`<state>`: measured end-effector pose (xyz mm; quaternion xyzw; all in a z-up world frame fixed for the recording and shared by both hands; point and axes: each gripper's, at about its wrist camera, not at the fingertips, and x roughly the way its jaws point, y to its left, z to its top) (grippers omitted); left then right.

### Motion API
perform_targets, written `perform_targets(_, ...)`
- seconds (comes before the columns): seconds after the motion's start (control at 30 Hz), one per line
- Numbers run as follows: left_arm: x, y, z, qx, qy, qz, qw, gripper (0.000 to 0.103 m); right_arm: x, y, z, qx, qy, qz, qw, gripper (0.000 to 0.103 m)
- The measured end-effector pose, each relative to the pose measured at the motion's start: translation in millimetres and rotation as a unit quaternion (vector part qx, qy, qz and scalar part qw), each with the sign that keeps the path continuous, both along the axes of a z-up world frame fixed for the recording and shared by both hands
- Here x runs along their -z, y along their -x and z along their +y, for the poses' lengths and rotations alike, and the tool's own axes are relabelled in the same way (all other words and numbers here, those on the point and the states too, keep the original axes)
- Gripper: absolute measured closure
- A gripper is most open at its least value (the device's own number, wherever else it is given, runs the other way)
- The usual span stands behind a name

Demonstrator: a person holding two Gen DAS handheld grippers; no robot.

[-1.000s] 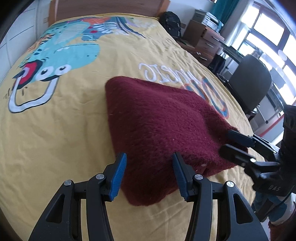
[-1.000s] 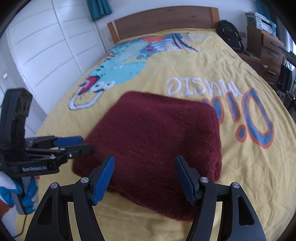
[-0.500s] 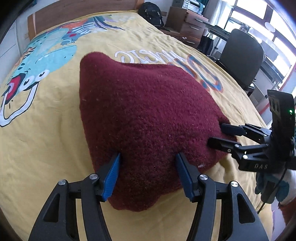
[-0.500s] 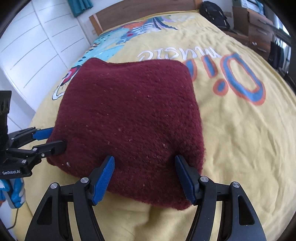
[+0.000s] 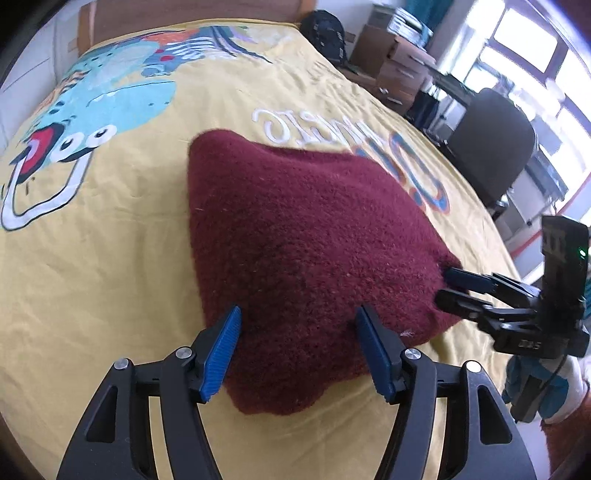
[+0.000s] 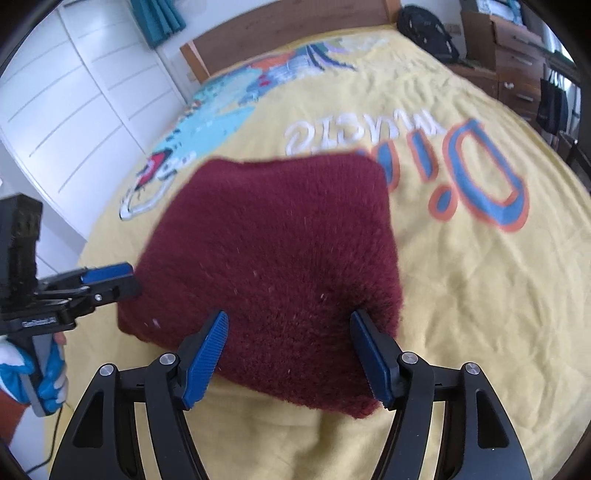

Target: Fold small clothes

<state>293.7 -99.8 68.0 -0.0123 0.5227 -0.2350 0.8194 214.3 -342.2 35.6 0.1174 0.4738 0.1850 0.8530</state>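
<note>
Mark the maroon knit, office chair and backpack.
maroon knit (image 5: pixel 306 240), left wrist view, middle of its top face
office chair (image 5: pixel 491 144), left wrist view, backrest
backpack (image 6: pixel 424 27), right wrist view, its front

Yellow bedspread (image 6: pixel 461 295): large blue-and-orange lettering (image 6: pixel 476 173), upside down to the camera, reads "Di" before the maroon knit covers the rest. Far of it, white lettering (image 6: pixel 332 129) reads "music", also inverted. Body of the left tongs (image 6: pixel 110 282): small white label, too blurred to read with certainty.
</note>
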Motion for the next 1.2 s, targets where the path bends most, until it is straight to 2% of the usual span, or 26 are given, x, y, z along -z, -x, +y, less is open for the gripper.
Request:
perform_targets(0.1, -10, -6, 12, -0.017, 0.012, -0.003, 0.9998, 0.041, -16, -5, 1, 0.008, 0.009, -0.015, 1.0, 0.032)
perform_targets(0.2, -16, -16, 20, -0.031, 0.026, -0.002, 0.9992, 0.038, -17, -20, 3, 0.019, 0.028, -0.006, 0.999, 0.032)
perform_targets(0.27, -14, -24, 22, -0.036, 0.029, 0.001, 0.9989, 0.037, -11, -32, 6, 0.021, 0.041, 0.011, 0.999, 0.023)
perform_targets(0.5, 11, -54, 27, -0.064, 0.058, 0.043, 0.9953, 0.035, 17, -59, 6, 0.018, 0.056, 0.052, 0.997, 0.022)
perform_targets(0.57, 17, -59, 30, -0.073, 0.068, 0.051, 0.9937, 0.025, 24, -62, 5, 0.012, 0.049, 0.063, 0.997, 0.022)
perform_targets(0.77, 35, -65, 41, -0.081, 0.108, 0.087, 0.987, 0.014, 46, -70, -8, -0.003, -0.003, 0.103, 0.995, 0.022)
perform_targets(0.97, 50, -64, 47, -0.071, 0.13, 0.123, 0.9813, 0.011, 65, -68, -11, -0.016, -0.052, 0.13, 0.99, 0.022)
perform_targets(1.0, 53, -64, 48, -0.066, 0.133, 0.129, 0.9805, 0.011, 68, -69, -12, -0.017, -0.061, 0.134, 0.989, 0.027)
perform_targets(1.03, 55, -64, 48, -0.062, 0.137, 0.135, 0.9794, 0.011, 70, -69, -13, -0.022, -0.076, 0.138, 0.987, 0.04)
perform_targets(1.07, 57, -65, 49, -0.061, 0.143, 0.139, 0.978, 0.013, 74, -69, -14, -0.029, -0.105, 0.145, 0.983, 0.045)
perform_targets(1.1, 59, -66, 52, -0.06, 0.151, 0.144, 0.9762, 0.014, 77, -69, -15, -0.028, -0.114, 0.148, 0.982, 0.046)
perform_targets(1.2, 61, -68, 62, -0.058, 0.181, 0.15, 0.9703, 0.026, 78, -69, -19, -0.028, -0.144, 0.147, 0.978, 0.056)
